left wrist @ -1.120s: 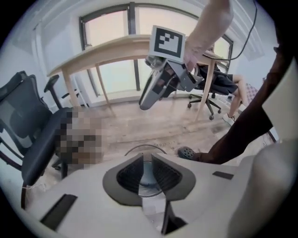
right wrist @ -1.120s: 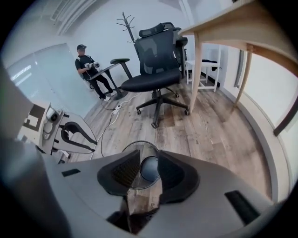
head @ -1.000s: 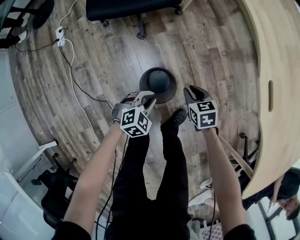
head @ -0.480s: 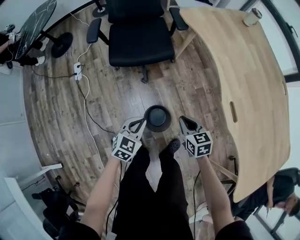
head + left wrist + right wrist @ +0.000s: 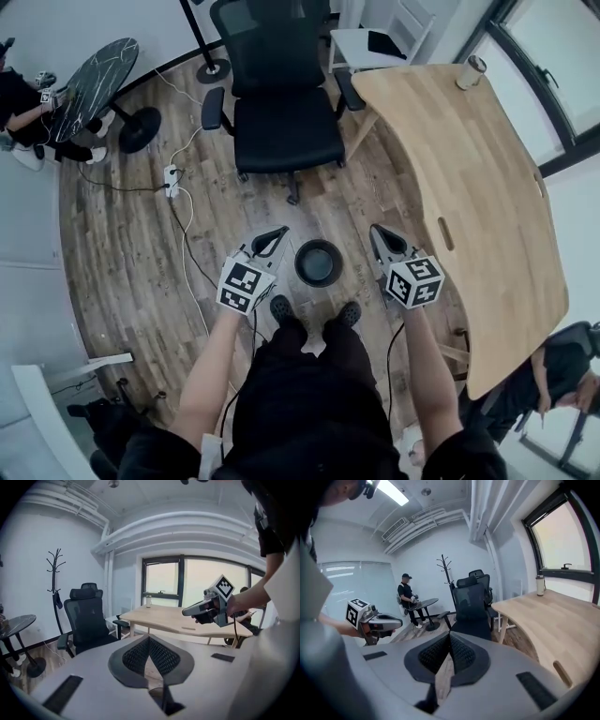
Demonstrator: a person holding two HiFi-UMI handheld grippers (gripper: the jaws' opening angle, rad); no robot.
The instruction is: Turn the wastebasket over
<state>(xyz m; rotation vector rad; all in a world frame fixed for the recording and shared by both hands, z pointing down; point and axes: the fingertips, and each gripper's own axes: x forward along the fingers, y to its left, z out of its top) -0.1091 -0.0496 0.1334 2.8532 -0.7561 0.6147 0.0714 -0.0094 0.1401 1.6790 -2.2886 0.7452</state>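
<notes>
The black round wastebasket (image 5: 319,262) stands on the wooden floor just ahead of the person's feet. I look straight down on it and cannot tell whether its mouth or its base faces up. My left gripper (image 5: 277,233) hangs in the air to its left, my right gripper (image 5: 378,232) to its right, both well above it and touching nothing. In the left gripper view the jaws (image 5: 149,640) are shut and empty, with the right gripper (image 5: 206,609) beyond them. The right gripper's jaws (image 5: 450,637) are likewise shut and empty, and the left gripper (image 5: 375,620) shows beside them. Neither gripper view shows the basket.
A black office chair (image 5: 281,103) stands beyond the basket, and a curved wooden table (image 5: 469,169) with a bottle (image 5: 472,70) is on the right. A power strip with cables (image 5: 173,178) lies to the left. A person sits by a round dark table (image 5: 94,84).
Both grippers have risen from close beside the basket to high above it. The basket stays on the floor and looks smaller; the chair and table have come into the head view.
</notes>
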